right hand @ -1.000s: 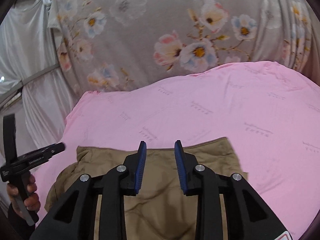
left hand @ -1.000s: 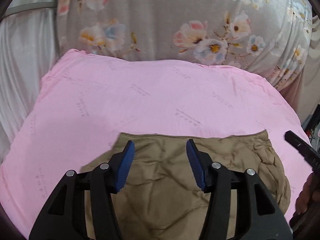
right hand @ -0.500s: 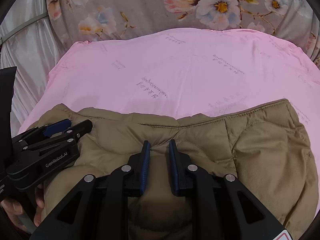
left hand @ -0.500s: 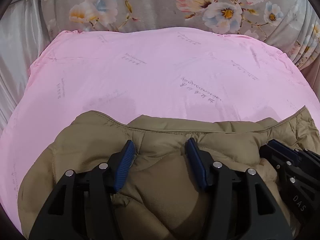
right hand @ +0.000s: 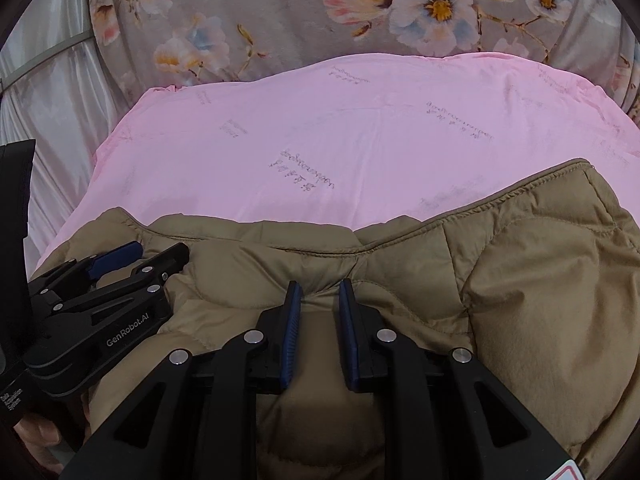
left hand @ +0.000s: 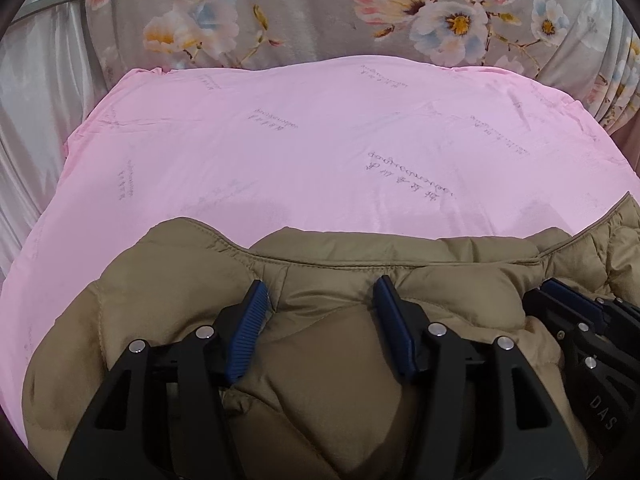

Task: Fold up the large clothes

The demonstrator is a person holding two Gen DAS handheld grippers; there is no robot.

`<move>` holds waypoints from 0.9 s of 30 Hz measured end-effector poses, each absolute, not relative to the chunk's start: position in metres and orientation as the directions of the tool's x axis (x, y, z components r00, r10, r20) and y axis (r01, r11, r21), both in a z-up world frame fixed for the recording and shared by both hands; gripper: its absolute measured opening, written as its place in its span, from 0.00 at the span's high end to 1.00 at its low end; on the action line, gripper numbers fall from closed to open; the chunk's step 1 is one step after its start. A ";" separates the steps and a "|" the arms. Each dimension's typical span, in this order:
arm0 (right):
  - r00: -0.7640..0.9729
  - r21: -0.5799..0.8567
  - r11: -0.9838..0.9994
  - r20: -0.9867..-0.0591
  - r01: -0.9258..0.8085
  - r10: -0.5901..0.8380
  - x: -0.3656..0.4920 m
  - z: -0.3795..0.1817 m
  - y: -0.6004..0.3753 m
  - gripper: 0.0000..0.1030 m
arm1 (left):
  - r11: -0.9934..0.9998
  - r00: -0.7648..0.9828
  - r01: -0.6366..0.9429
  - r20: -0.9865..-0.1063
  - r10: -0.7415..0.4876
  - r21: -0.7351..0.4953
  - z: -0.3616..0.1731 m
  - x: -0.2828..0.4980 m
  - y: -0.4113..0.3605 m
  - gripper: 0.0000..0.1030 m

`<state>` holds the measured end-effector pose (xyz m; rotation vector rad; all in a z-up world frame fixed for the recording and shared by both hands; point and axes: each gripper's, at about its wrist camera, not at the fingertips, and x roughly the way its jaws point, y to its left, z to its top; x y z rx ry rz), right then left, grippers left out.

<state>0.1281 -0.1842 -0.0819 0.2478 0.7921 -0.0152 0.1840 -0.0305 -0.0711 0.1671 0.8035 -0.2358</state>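
1. Your khaki quilted jacket [left hand: 328, 364] lies bunched on the pink sheet [left hand: 320, 152] at the near edge of the bed. Its near part runs out of frame at the bottom of both views, so you cannot see its whole outline.
2. Your left gripper [left hand: 320, 304] holds its jaws wide apart, the blue pads [left hand: 248, 336] pressing down into a puffed panel of the jacket just below a stitched seam. Nothing is pinched between them; whether the tips dent the padding or only rest on it is hard to make out.
3. Your right gripper [right hand: 320, 304] has its jaws narrowly spread, with a ridge of jacket fabric rising into the gap. The pads sit beside the ridge, and the view does not show clearly whether they squeeze it.
4. In the right wrist view your left gripper shows at the left edge, lying on the jacket's left part; the fingers [right hand: 36, 436] of your hand below it are mostly cut off by the frame.
5. In the left wrist view your right gripper shows only partly at the right edge.
6. The jacket's right flap [right hand: 552, 288] spreads toward the right edge of the bed, its far hem lifted a little.
7. Beyond the sheet's far edge stands a grey floral cover [left hand: 320, 12]; pale draped cloth [right hand: 60, 92] fills the left, its lower part hidden.
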 end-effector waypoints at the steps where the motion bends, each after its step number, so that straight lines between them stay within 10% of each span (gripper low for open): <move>1: 0.702 0.219 0.970 -0.707 0.107 0.082 0.127 -0.079 -0.185 0.83 | 0.961 0.668 0.273 -0.729 -0.148 0.055 -0.071 0.184 -0.030 0.47; 10: 0.753 0.196 0.937 -0.651 0.289 -0.096 0.088 -0.029 -0.269 0.78 | 0.988 0.715 0.147 -0.686 -0.136 -0.042 -0.013 0.190 0.049 0.41; 27: 0.649 0.172 0.906 -0.748 0.387 -0.135 0.105 -0.095 -0.295 0.81 | 0.999 0.631 0.039 -0.776 -0.007 0.023 -0.080 0.229 0.064 0.33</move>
